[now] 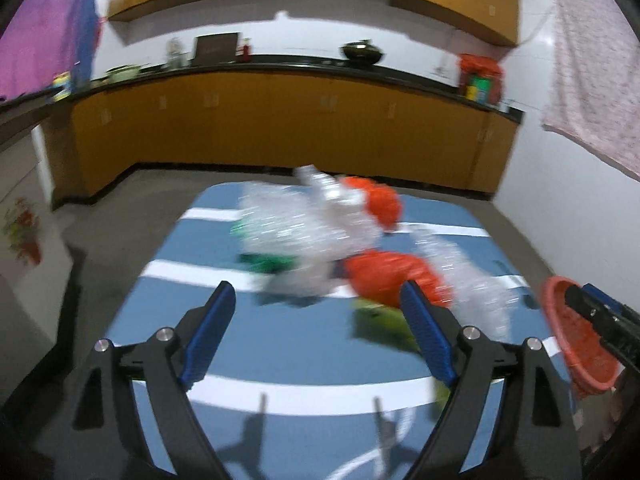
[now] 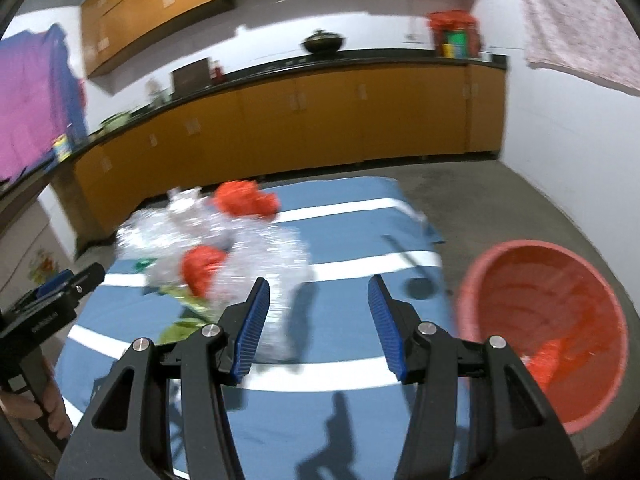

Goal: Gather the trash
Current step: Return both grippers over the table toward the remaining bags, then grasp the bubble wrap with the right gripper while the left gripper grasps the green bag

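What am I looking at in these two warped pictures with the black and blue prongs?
Each picture comes from a camera mounted on a hand-held gripper, looking forward along its two blue-padded fingers. One shows the left gripper, the other the right gripper; a person carries one in each hand. Both stand open and hold nothing.

Below them lies a blue mat with white stripes on the floor. On it sits a blurred heap of trash: clear crumpled plastic, orange bags and green scraps. To the right stands a red tub, apparently for the trash, with something orange already inside. Kitchen cupboards line the back wall.
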{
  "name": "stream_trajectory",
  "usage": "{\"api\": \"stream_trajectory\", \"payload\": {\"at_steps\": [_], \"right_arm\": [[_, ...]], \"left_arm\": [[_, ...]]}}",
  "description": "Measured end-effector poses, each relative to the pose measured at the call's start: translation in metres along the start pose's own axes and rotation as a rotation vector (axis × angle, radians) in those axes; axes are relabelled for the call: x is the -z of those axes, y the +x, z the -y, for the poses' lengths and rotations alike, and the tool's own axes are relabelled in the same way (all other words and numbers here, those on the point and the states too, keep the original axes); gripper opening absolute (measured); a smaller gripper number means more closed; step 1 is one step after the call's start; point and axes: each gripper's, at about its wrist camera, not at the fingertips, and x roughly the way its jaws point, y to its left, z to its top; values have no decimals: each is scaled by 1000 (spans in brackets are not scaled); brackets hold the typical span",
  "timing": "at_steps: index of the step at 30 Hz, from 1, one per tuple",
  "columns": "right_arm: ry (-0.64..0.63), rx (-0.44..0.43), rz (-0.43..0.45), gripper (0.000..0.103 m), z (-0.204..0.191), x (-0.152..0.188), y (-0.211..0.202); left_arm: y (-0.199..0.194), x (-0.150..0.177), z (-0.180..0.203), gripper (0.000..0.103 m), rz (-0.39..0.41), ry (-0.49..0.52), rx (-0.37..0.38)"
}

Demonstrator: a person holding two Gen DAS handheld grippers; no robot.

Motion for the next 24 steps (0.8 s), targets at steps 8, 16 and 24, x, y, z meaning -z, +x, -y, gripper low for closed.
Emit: {"api": "stream_trajectory", "payload": {"at_steps": [8,16,24], "right_arm": [[-74,-25,-46,52,-48,-6,36],[-63,-3,-120,36,-52,-1,66],[-25,45,-127,7,-29,8,64]], "left_arm": [[-2,11,-46,83,-26,-70,-43],[1,18,-45,83,-43,-71,-6],[9,21,-23,83,-66,-54,55]]}}
